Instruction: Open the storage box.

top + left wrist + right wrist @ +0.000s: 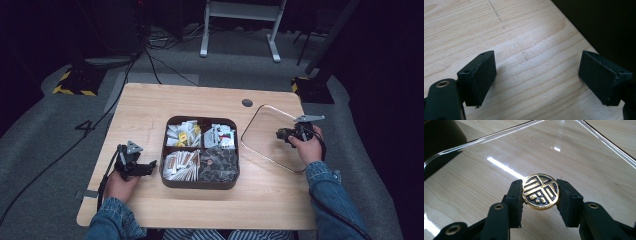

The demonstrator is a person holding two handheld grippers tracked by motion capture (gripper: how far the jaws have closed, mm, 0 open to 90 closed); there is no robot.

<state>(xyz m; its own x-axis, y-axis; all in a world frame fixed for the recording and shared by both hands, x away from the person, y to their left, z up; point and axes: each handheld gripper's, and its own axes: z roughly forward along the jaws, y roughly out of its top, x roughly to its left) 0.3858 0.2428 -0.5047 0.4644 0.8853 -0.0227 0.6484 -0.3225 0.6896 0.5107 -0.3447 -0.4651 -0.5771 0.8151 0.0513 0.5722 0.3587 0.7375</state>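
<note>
Wooden tabletop (150,107) in high view: compartment box (201,182) sits at centre, glass lid (260,150) lies flat near the right edge. Right gripper (286,135) is over the lid w/ hand (309,148) behind it; left gripper (148,167) rests just beside the box's left wall.

Left gripper view: jaws wide, nothing btw them.

Right gripper view: jaws hold the gold knob (540,191) of the lid. Risk: the round knob may slip if the wrist tilts, so the glass drops on the table.

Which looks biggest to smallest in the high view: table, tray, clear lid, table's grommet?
1. Table
2. Tray and clear lid: alike in footprint, and the lid's near edge sits behind the right hand, so unranked
3. Grommet
</note>
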